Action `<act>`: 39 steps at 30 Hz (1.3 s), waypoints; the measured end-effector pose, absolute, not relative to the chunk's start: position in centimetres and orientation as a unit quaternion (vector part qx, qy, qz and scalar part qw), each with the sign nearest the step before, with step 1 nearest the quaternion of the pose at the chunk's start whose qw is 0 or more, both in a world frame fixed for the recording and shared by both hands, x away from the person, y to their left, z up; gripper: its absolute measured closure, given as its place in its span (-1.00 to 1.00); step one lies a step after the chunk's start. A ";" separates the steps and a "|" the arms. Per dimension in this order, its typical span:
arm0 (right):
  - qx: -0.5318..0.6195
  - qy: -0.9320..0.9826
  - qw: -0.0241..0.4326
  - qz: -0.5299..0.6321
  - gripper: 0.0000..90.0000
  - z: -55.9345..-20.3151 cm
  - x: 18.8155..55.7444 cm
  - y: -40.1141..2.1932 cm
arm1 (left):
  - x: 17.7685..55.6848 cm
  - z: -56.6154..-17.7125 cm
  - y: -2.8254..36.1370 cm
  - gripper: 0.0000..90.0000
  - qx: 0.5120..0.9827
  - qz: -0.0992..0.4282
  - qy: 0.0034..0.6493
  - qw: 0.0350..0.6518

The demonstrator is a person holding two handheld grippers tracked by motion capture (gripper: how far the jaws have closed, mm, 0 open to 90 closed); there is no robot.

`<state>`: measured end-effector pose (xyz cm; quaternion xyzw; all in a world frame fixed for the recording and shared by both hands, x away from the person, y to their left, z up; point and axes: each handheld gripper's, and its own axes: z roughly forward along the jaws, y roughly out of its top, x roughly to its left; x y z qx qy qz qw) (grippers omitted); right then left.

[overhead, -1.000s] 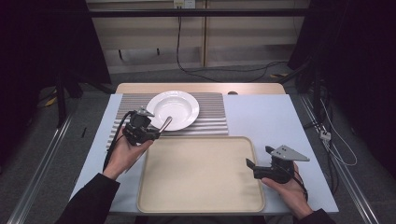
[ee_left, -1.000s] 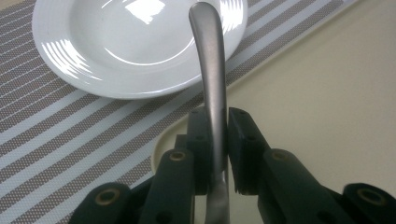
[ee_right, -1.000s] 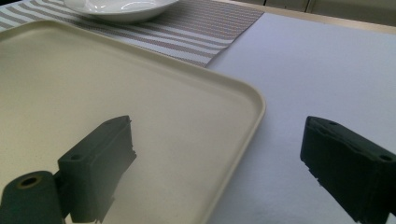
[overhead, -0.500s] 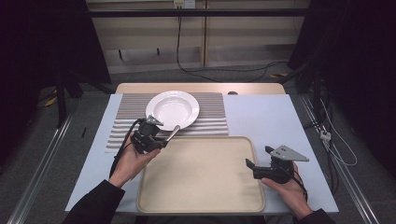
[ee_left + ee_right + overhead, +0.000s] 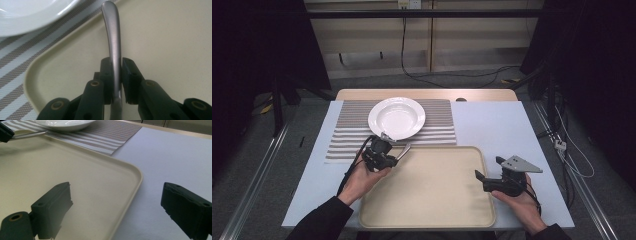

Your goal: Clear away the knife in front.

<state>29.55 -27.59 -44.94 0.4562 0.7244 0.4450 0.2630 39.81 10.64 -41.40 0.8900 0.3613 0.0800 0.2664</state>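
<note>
We hold a metal handle (image 5: 113,37) over the tray's (image 5: 427,220) far left corner.
Our left gripper (image 5: 117,72) pinches it between its fingers (image 5: 106,75), near the plate (image 5: 396,117); our right gripper (image 5: 117,202) has fingers (image 5: 53,205) spread wide, touching nothing, across the tray's right rim.

Bright lit table, dark surroundings, blurred close-ups.

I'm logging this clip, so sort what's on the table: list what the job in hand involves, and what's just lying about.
In use:
- metal utensil handle, clamped in the left tongs
- beige tray, beneath the handle
- white plate, probably

Lying about:
- striped placemat under the plate
- right tongs, open and idle at the tray's edge
</note>
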 end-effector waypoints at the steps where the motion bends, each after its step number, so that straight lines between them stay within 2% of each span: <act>1: 0.456 0.724 0.264 0.445 -0.79 -44.9 29.5 -27.6 | 39.8 -41.5 10.5 0.78 0.892 0.081 0.359 0.262; 12: 0.453 0.726 0.264 0.445 -0.79 -44.9 29.6 -27.5 | 39.5 -42.5 9.2 0.78 0.898 0.068 0.355 0.250; 26: 0.453 0.726 0.263 0.445 -0.79 -44.9 29.5 -27.5 | 39.5 -43.2 9.4 0.77 0.890 0.049 0.377 0.253; 35: 0.452 0.727 0.261 0.445 -0.78 -45.0 29.5 -27.5 | 38.5 -43.2 9.6 0.77 0.889 0.058 0.377 0.255; 39: 0.453 0.727 0.262 0.445 -0.78 -44.9 29.5 -27.5 | 38.2 -43.2 9.7 0.76 0.897 0.063 0.358 0.253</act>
